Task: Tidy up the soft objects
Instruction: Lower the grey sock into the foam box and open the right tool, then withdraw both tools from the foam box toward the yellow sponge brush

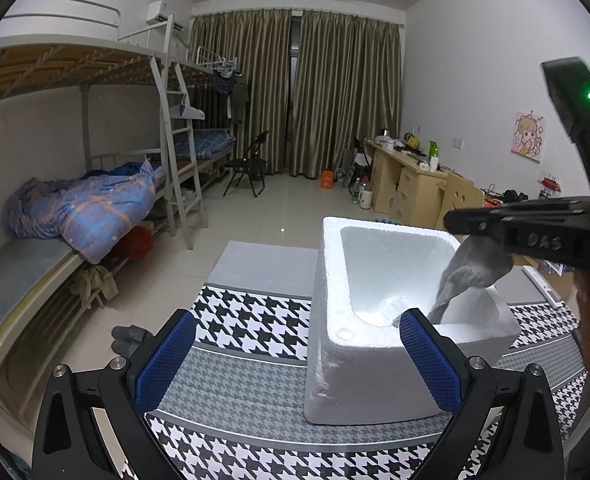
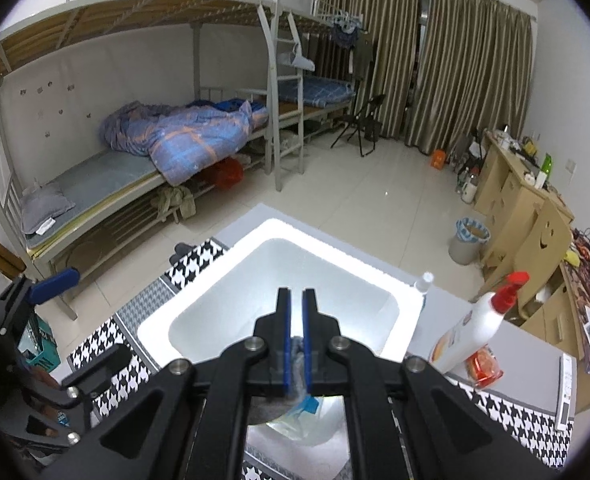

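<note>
Here, on a houndstooth cloth (image 1: 255, 320) in a dorm room, the left gripper (image 1: 295, 364) hangs released, its blue pads spread wide and nothing between them, just near and left of a white foam box (image 1: 335, 360). The box stands open-topped in the middle of the cloth, its near right rim broken away. To the right, the right gripper (image 1: 491, 236) reaches in over the box's right wall, jaws clenched on a grey cloth (image 1: 471, 272) that droops from them, its tail trailing down to the rim at the broken corner (from the right wrist view the pads sit almost together, with grey fabric and something pale blue bunched just behind them). Far right, a spray bottle (image 2: 475, 324) with a red trigger stands just beside the box.

The likely trouble lies at that broken corner. Part of the cloth appears to hang over the wall rather than inside, so a release now could leave it draped on the rim or let it slide out onto the table. The foam looks light: a dragging tail or a nudge from the gripper could shift or tip the box, and the left gripper is not bracing it. A wide swing on withdrawal could also knock the bottle over.
</note>
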Demonstrator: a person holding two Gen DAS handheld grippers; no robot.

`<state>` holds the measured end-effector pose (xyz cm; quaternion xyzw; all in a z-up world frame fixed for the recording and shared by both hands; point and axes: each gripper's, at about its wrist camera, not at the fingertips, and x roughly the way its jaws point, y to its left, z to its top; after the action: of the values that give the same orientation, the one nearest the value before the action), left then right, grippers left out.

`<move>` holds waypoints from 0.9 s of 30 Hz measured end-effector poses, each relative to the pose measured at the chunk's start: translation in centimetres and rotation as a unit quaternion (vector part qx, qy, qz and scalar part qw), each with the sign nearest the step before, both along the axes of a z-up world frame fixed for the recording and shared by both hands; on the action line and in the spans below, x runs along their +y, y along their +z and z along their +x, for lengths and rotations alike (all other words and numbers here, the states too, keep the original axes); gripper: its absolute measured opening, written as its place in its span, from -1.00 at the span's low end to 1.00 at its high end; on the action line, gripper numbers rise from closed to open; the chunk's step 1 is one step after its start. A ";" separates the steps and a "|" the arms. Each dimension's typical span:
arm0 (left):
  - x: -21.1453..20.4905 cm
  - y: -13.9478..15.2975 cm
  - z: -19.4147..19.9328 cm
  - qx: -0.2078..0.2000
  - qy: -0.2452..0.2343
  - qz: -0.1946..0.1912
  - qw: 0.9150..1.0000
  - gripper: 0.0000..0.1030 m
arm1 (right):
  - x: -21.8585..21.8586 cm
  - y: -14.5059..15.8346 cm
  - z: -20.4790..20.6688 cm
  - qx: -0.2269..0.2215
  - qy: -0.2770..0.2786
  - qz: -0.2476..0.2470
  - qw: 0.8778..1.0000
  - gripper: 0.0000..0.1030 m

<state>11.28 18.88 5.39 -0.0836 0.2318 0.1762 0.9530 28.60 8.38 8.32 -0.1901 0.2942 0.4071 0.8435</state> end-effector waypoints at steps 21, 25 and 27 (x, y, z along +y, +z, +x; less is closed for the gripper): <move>-0.8 0.0 -0.7 -0.002 -0.005 0.003 1.000 0.98 | -0.9 0.3 -1.0 -0.033 0.001 0.017 0.999 0.58; -1.3 0.1 -0.8 -0.003 -0.007 0.006 1.000 0.98 | -1.3 0.6 -1.2 -0.034 0.000 0.021 0.999 0.58; -1.5 0.2 -0.8 -0.004 -0.008 0.006 1.000 0.98 | -1.8 0.6 -1.4 -0.034 -0.001 0.024 0.999 0.58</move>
<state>10.44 17.36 5.58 -0.0773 0.2277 0.1699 0.9557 27.22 6.59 8.92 -0.1833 0.2554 0.4063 0.8580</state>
